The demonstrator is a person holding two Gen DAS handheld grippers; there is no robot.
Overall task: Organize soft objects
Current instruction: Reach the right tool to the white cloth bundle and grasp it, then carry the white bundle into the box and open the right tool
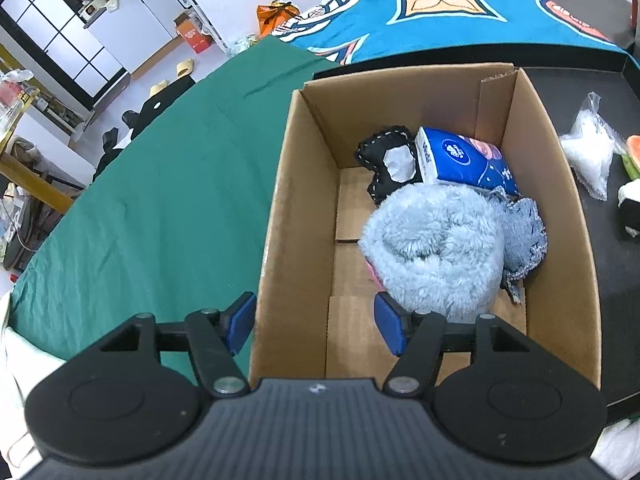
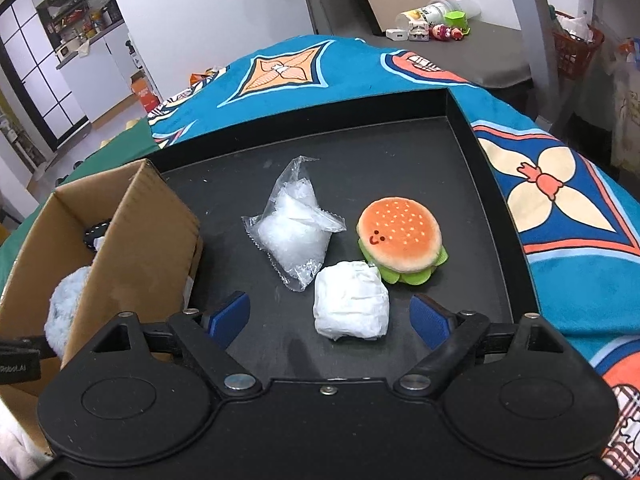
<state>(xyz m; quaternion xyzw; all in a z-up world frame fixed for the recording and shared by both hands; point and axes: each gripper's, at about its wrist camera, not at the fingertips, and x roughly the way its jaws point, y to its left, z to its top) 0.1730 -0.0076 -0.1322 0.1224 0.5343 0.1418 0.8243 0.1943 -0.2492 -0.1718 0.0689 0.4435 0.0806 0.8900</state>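
The right tool [image 2: 330, 318], wide open and empty, straddles the white wrapped bundle [image 2: 351, 301], seemingly light and compressible; grip its 3-and-9-o'clock sides.

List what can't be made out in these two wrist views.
- Pink item under the fluffy blue plush: left wrist view, only a sliver shows.
- Grey knitted cloth: mostly hidden by the plush.
- Burger plush: cut off by the right edge of the left view.
- Cardboard box contents: right wrist view, the near wall hides most.
- White wrapped bundle: contents not visible.
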